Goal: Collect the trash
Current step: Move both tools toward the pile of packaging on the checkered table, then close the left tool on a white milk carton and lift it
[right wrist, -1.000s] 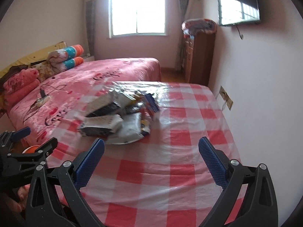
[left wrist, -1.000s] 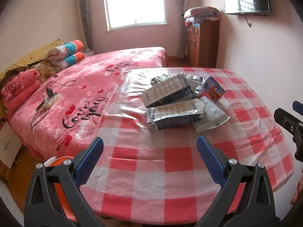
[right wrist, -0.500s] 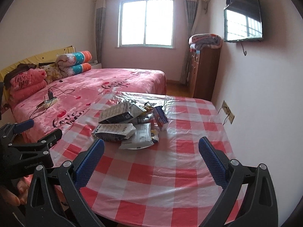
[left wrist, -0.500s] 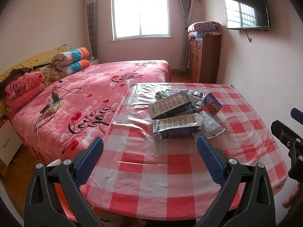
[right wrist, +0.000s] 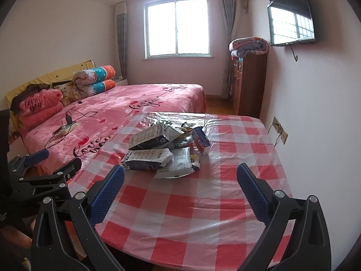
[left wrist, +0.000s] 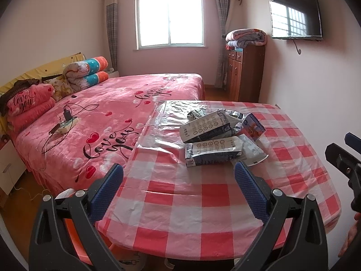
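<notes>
A heap of trash [left wrist: 221, 135] [right wrist: 164, 151] lies on the far half of a table with a red-and-white checked cloth [left wrist: 203, 194] [right wrist: 203, 203]: silver and dark snack bags, a white pouch [left wrist: 252, 153] and a small blue carton [left wrist: 253, 126] [right wrist: 200, 137]. My left gripper [left wrist: 178, 187] is open over the table's near edge, well short of the heap, with nothing between its fingers. My right gripper [right wrist: 180, 187] is open and empty too, above the near part of the cloth. Each gripper shows at the edge of the other's view.
A bed with a pink cover [left wrist: 108, 117] [right wrist: 112, 113] runs along the table's left side, with a power strip and cable [left wrist: 65, 126] on it. A wooden cabinet [left wrist: 246, 72] stands by the right wall under a mounted television [left wrist: 295, 13]. Something orange [left wrist: 74, 225] sits below the left gripper.
Both grippers have pulled back and risen, so the table and the heap look smaller and farther away. Both stay open. The trash has not moved.
</notes>
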### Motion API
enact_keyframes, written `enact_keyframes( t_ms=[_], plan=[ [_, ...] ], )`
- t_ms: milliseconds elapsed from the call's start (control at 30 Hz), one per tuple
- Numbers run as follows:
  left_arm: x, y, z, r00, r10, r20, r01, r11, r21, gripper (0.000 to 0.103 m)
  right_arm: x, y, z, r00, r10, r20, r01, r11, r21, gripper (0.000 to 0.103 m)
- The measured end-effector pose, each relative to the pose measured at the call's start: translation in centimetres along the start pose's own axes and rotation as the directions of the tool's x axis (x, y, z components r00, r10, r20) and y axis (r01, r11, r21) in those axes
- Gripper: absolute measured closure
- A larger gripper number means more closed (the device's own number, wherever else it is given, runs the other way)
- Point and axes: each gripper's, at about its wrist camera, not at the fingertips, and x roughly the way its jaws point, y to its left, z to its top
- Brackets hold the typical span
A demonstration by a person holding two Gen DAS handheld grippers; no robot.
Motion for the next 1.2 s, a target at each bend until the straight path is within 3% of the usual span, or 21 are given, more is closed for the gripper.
enact_keyframes(
  t_ms=[567, 767, 967, 1200],
  plan=[
    [1.7, -0.4, -0.9, 0.999, 0.0, -0.047, 0.0, 1.0, 0.003, 0.004, 0.5, -0.7, -0.4, 0.999, 0.021, -0.044, -0.019, 0.999, 0.036, 0.005],
    [4.0, 0.0, -2.3, 0.995, 0.007, -0.098, -0.006, 1.0, 0.014, 0.004, 2.6, -1.2, -1.3, 0.996, 0.006, -0.087, -0.002, 0.999, 0.049, 0.005],
    [6.7, 1.8, -3.9, 0.986, 0.0, -0.168, -0.003, 1.0, -0.015, 0.004, 5.9, -2.9, -3.2, 0.982, 0.071, -0.175, -0.047, 0.989, 0.137, 0.005],
    [9.4, 3.4, -3.1, 0.974, -0.109, -0.201, 0.092, 0.991, -0.096, 0.004, 9.2, -4.5, -4.1, 0.962, 0.154, -0.226, -0.101, 0.968, 0.23, 0.005]
  ],
)
